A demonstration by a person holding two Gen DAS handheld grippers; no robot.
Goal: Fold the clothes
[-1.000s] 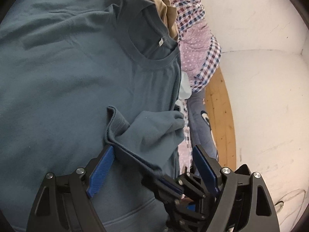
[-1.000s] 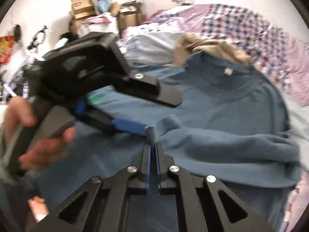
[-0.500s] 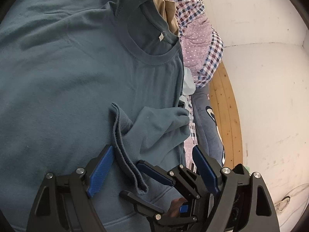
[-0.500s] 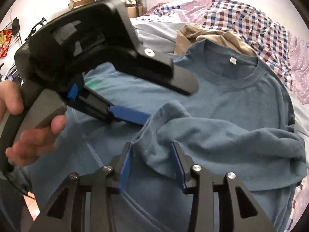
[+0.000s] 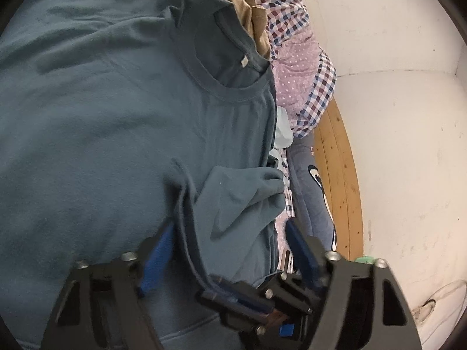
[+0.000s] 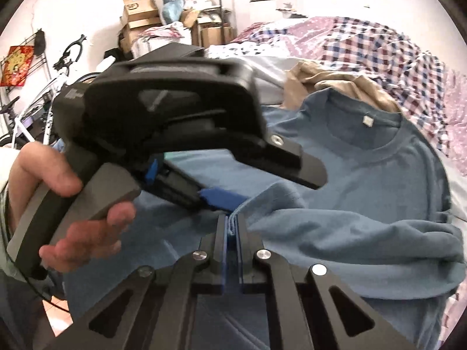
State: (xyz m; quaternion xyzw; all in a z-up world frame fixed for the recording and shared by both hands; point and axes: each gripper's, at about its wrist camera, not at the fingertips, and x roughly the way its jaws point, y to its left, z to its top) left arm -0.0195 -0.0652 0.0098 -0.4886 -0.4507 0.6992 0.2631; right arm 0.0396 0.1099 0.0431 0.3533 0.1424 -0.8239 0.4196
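While a slate-blue cotton T-shirt (image 5: pixel 122 122) lies face-up across a bed, filling the left and centre of the left wrist view with its round collar toward the top, its short sleeve (image 5: pixel 233 204) is drawn inward over the chest at lower centre, apparently to begin a sleeve fold. At the bottom centre of the right wrist view, the right gripper (image 6: pixel 232 227) is clamped tight on a pinch of the sleeve's hem, likely so the fabric can be carried without slipping. Over it from the left, a person's hand (image 6: pixel 76 204) holds the left gripper (image 5: pixel 230 248), whose blue-padded jaws are closing with the sleeve's edge between them but do not yet press on it, seemingly to take a second hold for an even fold. Behind the collar sit a crumpled tan garment (image 6: pixel 327 78) and a red-and-navy checked quilt (image 6: pixel 379 49); a pale wooden bed rail (image 5: pixel 341 175) curves down the right of the left wrist view.
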